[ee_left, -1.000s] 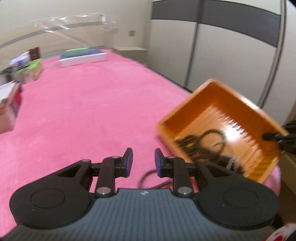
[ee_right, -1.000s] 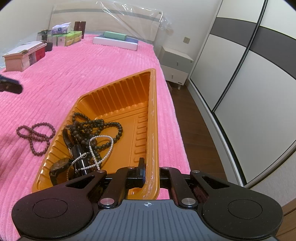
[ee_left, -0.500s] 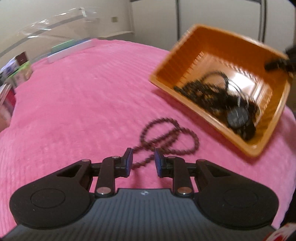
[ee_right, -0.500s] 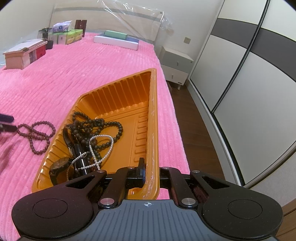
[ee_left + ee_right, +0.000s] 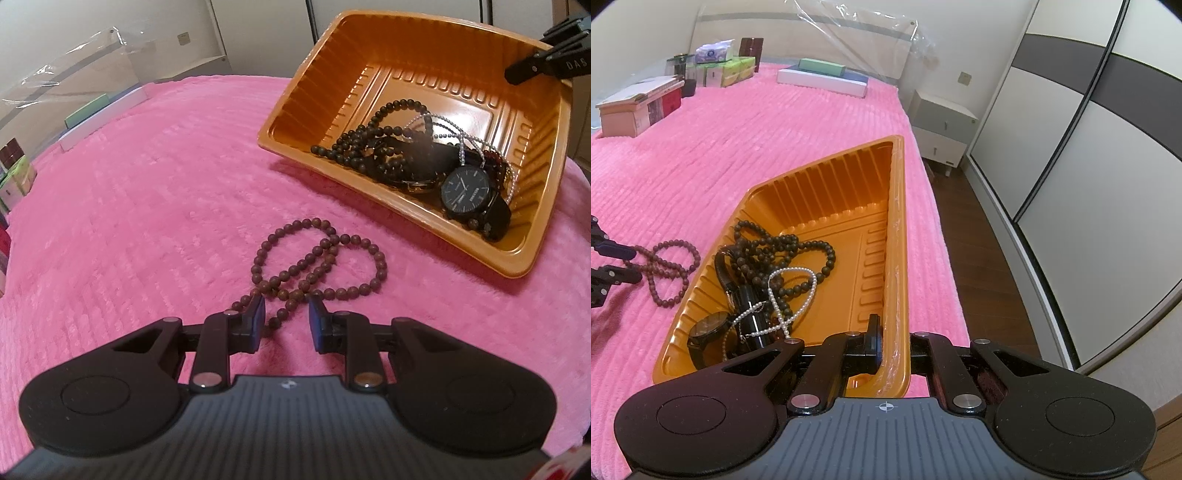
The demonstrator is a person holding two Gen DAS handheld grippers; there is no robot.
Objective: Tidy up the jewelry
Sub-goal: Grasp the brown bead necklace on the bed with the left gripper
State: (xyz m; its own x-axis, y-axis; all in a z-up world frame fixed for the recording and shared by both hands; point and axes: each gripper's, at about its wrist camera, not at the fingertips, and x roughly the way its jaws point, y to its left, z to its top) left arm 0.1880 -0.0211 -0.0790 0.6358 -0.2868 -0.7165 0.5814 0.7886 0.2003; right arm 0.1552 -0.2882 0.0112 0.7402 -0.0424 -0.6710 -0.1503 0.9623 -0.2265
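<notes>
Left wrist view first: my left gripper [image 5: 286, 314] sits low over the fuzzy ribbed pink bedspread [image 5: 129, 221], jaws parted a little, nothing pinched. A few beads of the reddish-brown round-bead wooden strand [image 5: 317, 258] lie right in the gap between the blue pads, but I can't see either pad pressing on them. The rest of that strand loops over itself on the blanket, just beside the near wall of the glossy orange ribbed plastic tray [image 5: 369, 85].

Inside the tray everything's piled in one tangle: a black round-faced wristwatch [image 5: 466, 190], a long string of dark matte beads [image 5: 369, 136], and a thin pearly white bead chain [image 5: 461, 140] draped across both. So that heap crowds the tray's low end, while the far end is bare ribbed plastic.

Right wrist view: my right gripper [image 5: 892, 343] is clamped tight on the tray's rim, one finger inside the wall and one outside, with the tray tipped up on that side.

Further back on the bed there's a flat white box with a green one on top [image 5: 822, 75], a pile of cardboard and tissue boxes [image 5: 713, 70], then a white nightstand [image 5: 942, 125] and a grey-banded sliding wardrobe [image 5: 1089, 147].
</notes>
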